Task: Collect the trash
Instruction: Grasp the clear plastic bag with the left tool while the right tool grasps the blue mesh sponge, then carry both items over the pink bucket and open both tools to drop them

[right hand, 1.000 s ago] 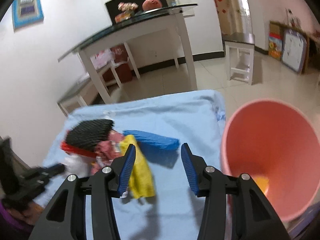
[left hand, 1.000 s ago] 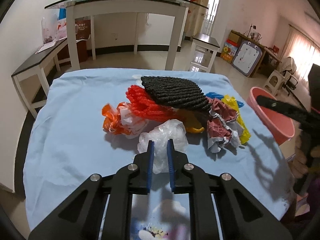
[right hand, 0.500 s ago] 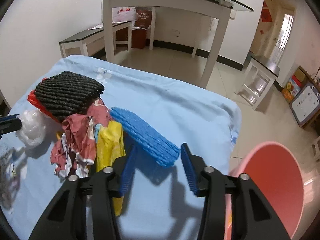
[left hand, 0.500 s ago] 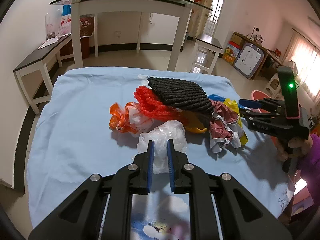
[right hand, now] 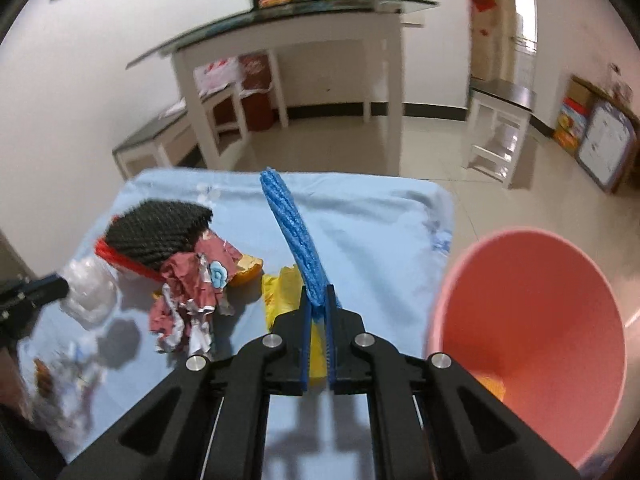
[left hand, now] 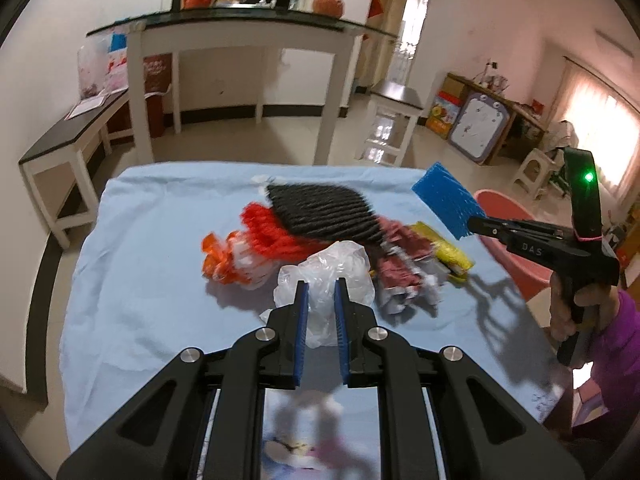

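Bucket point(right hand: 532, 320) interior: right wrist only

A home's living room, by every sign: tiled floor point(left hand: 280, 136), a glass-topped white table point(left hand: 240, 28) at the far wall, a low dark bench point(left hand: 76, 128) to the left, a small white side table point(left hand: 394, 120), a child's drawing board point(left hand: 478, 128) and plastic stool point(left hand: 536, 168) far right near a curtained window point(left hand: 600, 120).

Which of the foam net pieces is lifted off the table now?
The blue foam net, pinched in the right tool. The black one and red one lie in the pile.
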The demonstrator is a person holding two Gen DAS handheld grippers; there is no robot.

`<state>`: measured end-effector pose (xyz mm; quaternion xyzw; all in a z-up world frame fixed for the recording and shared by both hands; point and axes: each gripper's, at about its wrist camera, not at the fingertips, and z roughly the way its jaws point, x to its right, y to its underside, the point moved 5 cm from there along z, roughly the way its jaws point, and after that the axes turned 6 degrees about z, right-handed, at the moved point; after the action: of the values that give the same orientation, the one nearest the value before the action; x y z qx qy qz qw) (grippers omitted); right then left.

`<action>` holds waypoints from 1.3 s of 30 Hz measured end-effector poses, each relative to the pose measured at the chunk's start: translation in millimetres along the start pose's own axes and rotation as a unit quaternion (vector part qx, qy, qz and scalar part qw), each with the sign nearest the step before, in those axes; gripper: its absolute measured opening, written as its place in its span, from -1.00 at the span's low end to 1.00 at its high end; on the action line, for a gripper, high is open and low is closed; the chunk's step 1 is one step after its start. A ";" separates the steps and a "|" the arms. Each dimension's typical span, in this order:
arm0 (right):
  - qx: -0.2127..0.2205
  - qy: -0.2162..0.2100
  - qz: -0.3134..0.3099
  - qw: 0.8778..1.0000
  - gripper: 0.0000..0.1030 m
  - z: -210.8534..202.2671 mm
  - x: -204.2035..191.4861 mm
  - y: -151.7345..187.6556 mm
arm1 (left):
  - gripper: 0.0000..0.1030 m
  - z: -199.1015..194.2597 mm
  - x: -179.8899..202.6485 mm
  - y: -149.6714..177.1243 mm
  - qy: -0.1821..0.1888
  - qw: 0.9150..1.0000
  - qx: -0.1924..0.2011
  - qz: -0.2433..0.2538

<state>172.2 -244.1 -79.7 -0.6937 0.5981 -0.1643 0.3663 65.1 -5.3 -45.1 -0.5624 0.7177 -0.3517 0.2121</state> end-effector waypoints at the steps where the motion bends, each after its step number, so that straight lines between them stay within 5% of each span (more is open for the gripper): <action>1: 0.006 0.000 0.009 1.000 -0.90 -7.2 1.7 1.2 | -0.75 -1.6 4.1 -1.7 0.005 1.000 0.003 0.004; 8: 0.053 0.025 0.078 0.995 -0.90 -62.0 24.1 13.9 | -0.75 0.1 47.5 -21.8 0.050 0.998 0.019 0.040; 18: 0.079 0.098 0.175 0.977 -0.90 -108.6 107.8 38.7 | -0.75 26.7 135.9 -61.3 0.128 0.988 0.035 0.081; 27: 0.072 0.122 0.221 0.965 -0.89 -107.8 148.2 57.1 | -0.75 78.0 212.9 -77.5 0.172 0.978 0.018 0.114; 39: 0.055 0.133 0.244 0.959 -0.84 -87.6 163.4 64.9 | -0.75 133.9 246.5 -71.0 0.177 0.975 -0.024 0.133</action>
<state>105.4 -427.7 -100.4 -0.4768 0.7826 -0.1934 0.3504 137.0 -285.2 -58.6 -0.3957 0.8202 -0.3973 0.1131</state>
